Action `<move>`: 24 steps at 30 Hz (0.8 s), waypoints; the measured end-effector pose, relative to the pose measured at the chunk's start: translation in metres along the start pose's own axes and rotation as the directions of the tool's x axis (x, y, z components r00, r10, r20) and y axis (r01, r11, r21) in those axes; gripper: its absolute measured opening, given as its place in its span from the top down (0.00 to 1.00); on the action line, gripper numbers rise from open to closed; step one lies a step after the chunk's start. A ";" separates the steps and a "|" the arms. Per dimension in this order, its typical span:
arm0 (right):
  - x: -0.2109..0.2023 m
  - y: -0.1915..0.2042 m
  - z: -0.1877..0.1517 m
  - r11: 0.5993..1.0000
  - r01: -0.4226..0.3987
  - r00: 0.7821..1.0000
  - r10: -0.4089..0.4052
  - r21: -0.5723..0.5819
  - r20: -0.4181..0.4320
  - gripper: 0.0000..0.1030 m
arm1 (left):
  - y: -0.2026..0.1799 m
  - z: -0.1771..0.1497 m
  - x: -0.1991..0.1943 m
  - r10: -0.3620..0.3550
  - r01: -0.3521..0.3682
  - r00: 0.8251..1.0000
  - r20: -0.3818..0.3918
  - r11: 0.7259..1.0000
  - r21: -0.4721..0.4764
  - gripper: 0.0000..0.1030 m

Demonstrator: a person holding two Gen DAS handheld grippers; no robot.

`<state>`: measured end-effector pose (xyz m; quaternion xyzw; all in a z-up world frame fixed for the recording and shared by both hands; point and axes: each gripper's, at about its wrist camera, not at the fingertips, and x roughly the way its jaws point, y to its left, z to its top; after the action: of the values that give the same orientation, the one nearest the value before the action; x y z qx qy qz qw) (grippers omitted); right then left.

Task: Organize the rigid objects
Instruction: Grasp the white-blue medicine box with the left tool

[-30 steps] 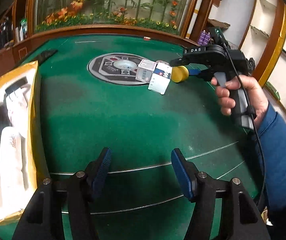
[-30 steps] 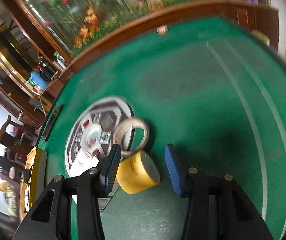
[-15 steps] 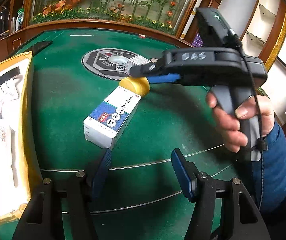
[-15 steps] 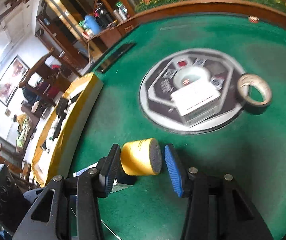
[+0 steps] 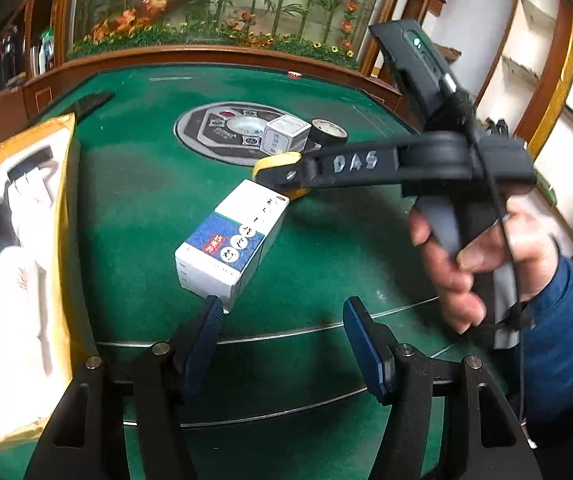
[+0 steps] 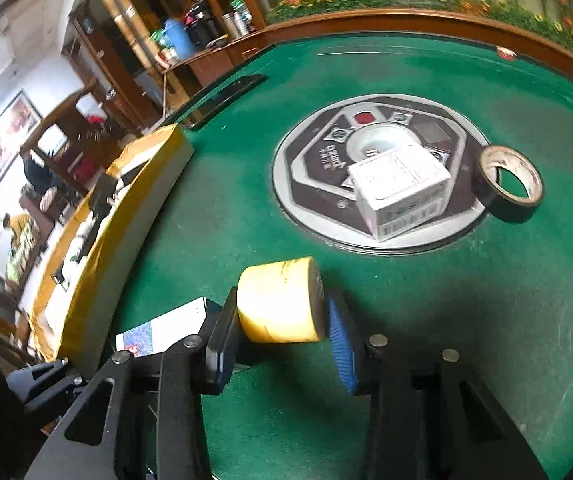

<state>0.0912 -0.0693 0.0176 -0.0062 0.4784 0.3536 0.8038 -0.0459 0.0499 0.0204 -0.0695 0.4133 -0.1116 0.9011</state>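
A yellow cylinder (image 6: 278, 300) lies on its side on the green felt table (image 5: 134, 184), between the fingers of my right gripper (image 6: 282, 306). The jaws are closing, and both pads meet its ends. In the left wrist view the same gripper (image 5: 292, 174) reaches in from the right over the yellow cylinder (image 5: 272, 162). A white and blue box (image 5: 232, 244) lies flat just beyond my left gripper (image 5: 282, 308), which is open with nothing between its fingers. The box (image 6: 166, 330) peeks out behind the right gripper's left finger.
A small white carton (image 6: 400, 188) sits on the round centre console (image 6: 318, 160), with a black tape roll (image 6: 510, 184) beside it. A long yellow-edged tray (image 5: 64, 200) with white items lies along the left. A wooden rail rims the table.
The white and blue box, upright by the console a second ago, now lies flat near my left gripper. The right gripper swung in with the yellow cylinder and narrowed its jaws onto it.
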 end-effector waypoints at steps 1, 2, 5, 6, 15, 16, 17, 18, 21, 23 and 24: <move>-0.003 -0.003 0.001 1.000 -0.006 1.000 0.006 0.017 0.007 0.68 | -0.001 0.001 -0.001 0.004 -0.004 1.000 0.001 1.000 0.006 0.36; -0.008 -0.006 0.002 1.000 -0.002 1.000 0.001 0.030 0.019 0.68 | -0.001 0.002 -0.002 0.008 -0.008 1.000 -0.001 1.000 0.014 0.36; -0.017 -0.012 0.003 0.998 0.012 0.999 -0.015 0.068 0.049 0.68 | -0.005 0.010 -0.007 0.084 -0.085 0.996 0.023 0.994 0.064 0.29; -0.018 -0.013 0.004 0.997 0.007 0.999 -0.011 0.080 0.052 0.68 | -0.003 0.016 -0.006 0.111 -0.113 0.993 0.030 0.990 0.079 0.28; -0.034 -0.012 0.006 0.995 -0.016 0.995 0.006 0.101 0.099 0.68 | 0.022 0.043 0.028 0.166 -0.165 0.985 -0.040 0.986 0.034 0.28; -0.034 -0.012 0.006 0.994 -0.020 0.995 0.009 0.104 0.101 0.68 | 0.019 0.043 0.030 0.183 -0.180 0.982 -0.040 0.982 0.052 0.28; -0.035 -0.011 0.006 0.994 -0.022 0.995 0.011 0.106 0.102 0.68 | 0.014 0.045 0.034 0.189 -0.186 0.981 -0.042 0.979 0.080 0.28; -0.036 -0.011 0.006 0.994 -0.025 0.995 0.014 0.108 0.103 0.68 | 0.011 0.046 0.038 0.174 -0.169 0.983 -0.053 0.981 0.097 0.28; -0.038 -0.009 0.006 0.994 -0.036 0.994 0.025 0.106 0.107 0.68 | 0.004 0.048 0.050 0.193 -0.182 0.977 -0.086 0.977 0.113 0.28; -0.039 -0.008 0.005 0.994 -0.041 0.994 0.029 0.105 0.109 0.68 | -0.001 0.048 0.058 0.201 -0.186 0.974 -0.101 0.972 0.143 0.28; -0.039 -0.008 0.005 0.994 -0.040 0.994 0.029 0.104 0.110 0.68 | -0.002 0.048 0.060 0.206 -0.190 0.973 -0.102 0.971 0.145 0.28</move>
<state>0.0884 -0.0955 0.0479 0.0639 0.4522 0.3414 0.8215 0.0280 0.0341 0.0084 0.0396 0.4617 -0.0524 0.8846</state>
